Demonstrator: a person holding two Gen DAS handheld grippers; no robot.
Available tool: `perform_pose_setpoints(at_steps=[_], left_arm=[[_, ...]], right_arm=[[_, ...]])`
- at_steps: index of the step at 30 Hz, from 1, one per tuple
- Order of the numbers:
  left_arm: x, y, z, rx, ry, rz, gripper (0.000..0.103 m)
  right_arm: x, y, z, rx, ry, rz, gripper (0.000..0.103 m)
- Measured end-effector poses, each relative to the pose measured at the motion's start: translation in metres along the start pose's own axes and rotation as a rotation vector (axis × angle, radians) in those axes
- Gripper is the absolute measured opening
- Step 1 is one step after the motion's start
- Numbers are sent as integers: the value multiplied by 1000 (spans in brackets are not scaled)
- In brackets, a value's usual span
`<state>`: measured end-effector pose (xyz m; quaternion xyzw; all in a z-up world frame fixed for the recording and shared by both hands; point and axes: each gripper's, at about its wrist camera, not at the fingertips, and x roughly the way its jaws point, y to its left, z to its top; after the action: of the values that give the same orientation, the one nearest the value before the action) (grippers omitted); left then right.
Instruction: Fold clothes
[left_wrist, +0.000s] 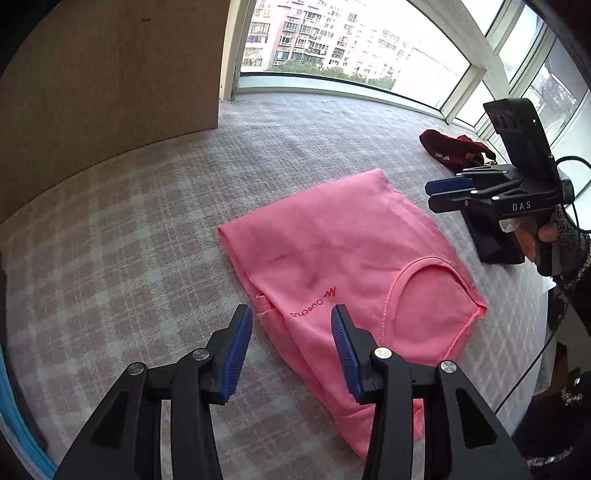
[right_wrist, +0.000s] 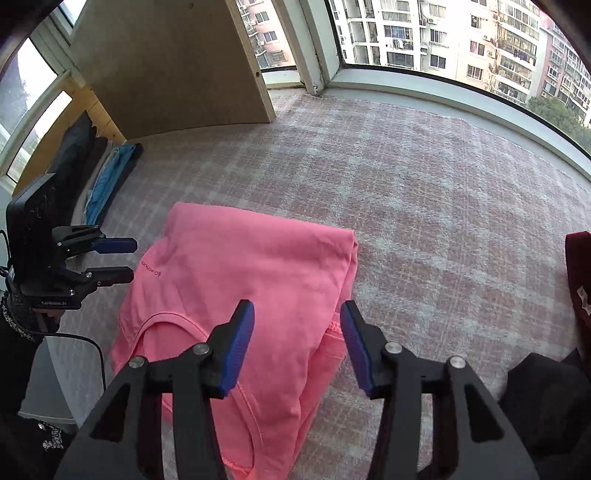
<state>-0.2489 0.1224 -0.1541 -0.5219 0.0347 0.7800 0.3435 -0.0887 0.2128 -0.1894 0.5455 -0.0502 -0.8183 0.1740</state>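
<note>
Plaid pink-grey carpet (left_wrist: 147, 229) beside a bay window. Pink T-shirt (left_wrist: 343, 251), folded, lies flat on it; red "Quechua" chest print legible. Left gripper (left_wrist: 291, 350) spread apart, empty, over shirt's near edge. Right gripper (right_wrist: 297, 345) likewise apart, empty; its body reads "DAS". Maroon garment (left_wrist: 454, 147) well apart.

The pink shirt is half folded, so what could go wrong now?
The pink shirt lies in loose stacked layers, so a pinch at its edge by the open left gripper might catch only the top layer. The open right gripper could also drag the fold crooked on the checked blanket.
</note>
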Motion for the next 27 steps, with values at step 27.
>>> perform_pose_setpoints(at_steps=[27], left_arm=[[36,-44,-23,-166,56,230,68]], right_arm=[[20,13,-63,99,-26,-61,82]])
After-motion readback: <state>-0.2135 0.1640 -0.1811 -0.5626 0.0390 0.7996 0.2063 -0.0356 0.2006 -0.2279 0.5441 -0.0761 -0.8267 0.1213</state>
